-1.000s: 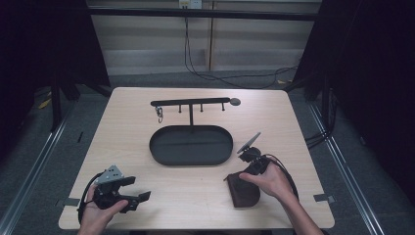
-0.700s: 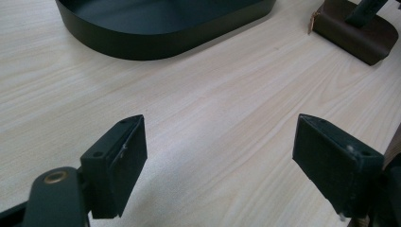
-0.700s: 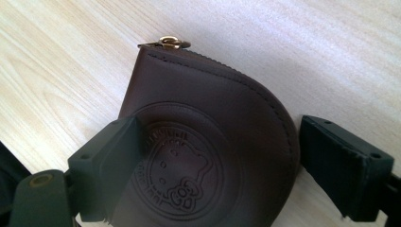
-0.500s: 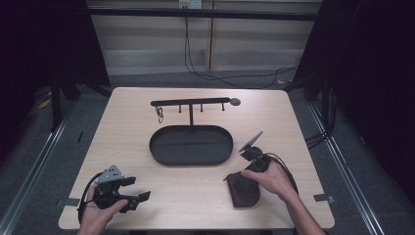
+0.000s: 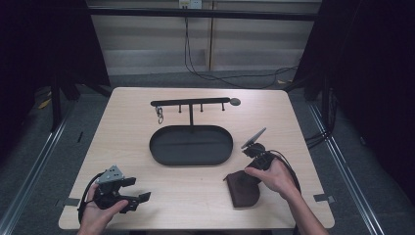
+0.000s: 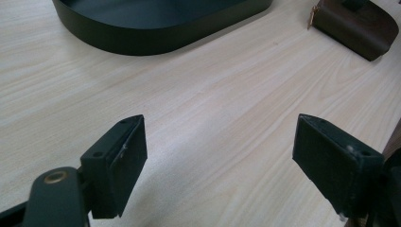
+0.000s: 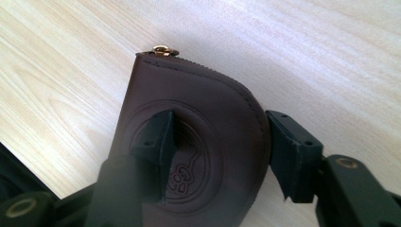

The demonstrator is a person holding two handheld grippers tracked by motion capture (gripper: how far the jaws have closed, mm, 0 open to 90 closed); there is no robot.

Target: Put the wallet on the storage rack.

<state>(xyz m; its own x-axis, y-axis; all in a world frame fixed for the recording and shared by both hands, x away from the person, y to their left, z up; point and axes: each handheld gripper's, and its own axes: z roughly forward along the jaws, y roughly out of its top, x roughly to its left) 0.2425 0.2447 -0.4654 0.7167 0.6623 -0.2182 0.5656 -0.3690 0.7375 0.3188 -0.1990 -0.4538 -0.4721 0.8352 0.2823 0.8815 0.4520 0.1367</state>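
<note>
On the wooden table (image 5: 122,142), the black oval tray (image 5: 191,145) sits mid-table. Near right of it lies the brown leather pouch (image 5: 242,188), where my right gripper (image 7: 220,151) straddles its rounded edge, jaws apart. My left gripper (image 5: 132,190) rests near left, jaws wide open.

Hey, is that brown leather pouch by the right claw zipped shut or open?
Shut, as far as it shows. The pouch lies flat on the table, its stitched curved edge closed and the brass ring at its corner; the hidden side, cannot tell.
</note>
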